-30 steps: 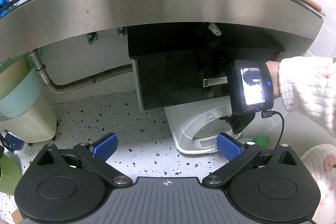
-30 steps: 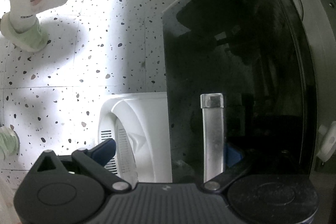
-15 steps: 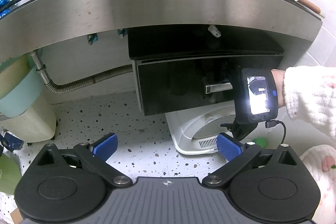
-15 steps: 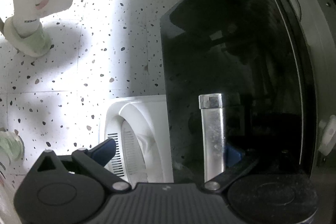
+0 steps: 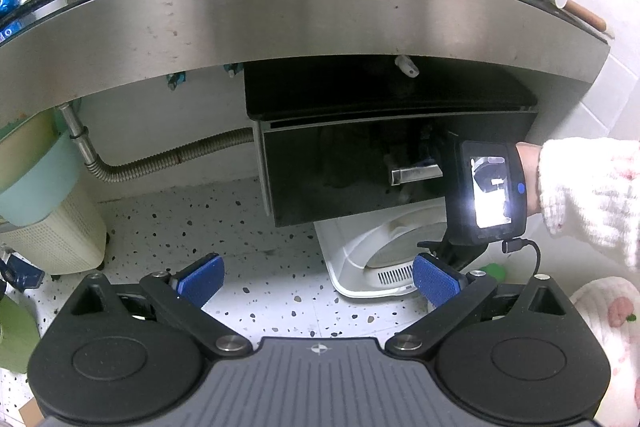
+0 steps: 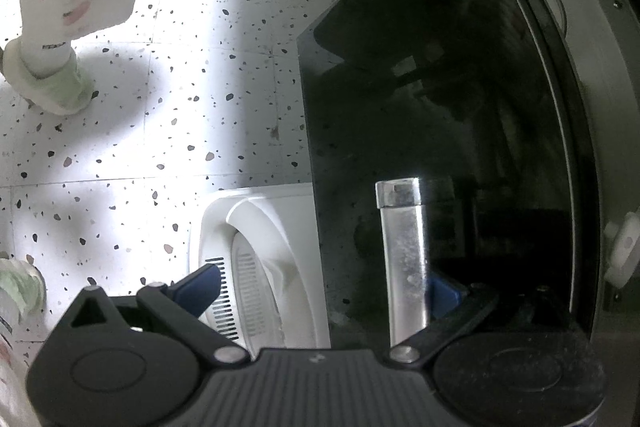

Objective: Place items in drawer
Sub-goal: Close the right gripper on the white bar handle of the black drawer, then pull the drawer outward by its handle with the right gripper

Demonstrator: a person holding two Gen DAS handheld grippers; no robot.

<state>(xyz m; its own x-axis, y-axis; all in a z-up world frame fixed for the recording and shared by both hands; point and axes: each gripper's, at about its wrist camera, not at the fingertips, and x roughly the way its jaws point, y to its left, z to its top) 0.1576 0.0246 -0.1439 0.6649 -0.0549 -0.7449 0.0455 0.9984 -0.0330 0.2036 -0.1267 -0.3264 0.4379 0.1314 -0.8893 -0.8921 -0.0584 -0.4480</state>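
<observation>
Left wrist view: left gripper (image 5: 316,277) hangs back, pads spread wide and empty, above the speckled floor. Ahead and to its right sits the black drawer (image 5: 340,167) under the steel counter (image 5: 304,19), its silver handle (image 5: 416,173) lying horizontal. Right gripper (image 6: 320,287) is far nearer: jaws apart, one blue pad tucked behind the handle (image 6: 404,259), the other out in front. Hooked, not clamped. Judgement: the pull runs straight outward, across the bar's long axis.

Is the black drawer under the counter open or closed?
Open a little. The glossy black drawer front stands out from the dark cabinet, with a gap along its top. The right gripper hooks its metal handle.
</observation>
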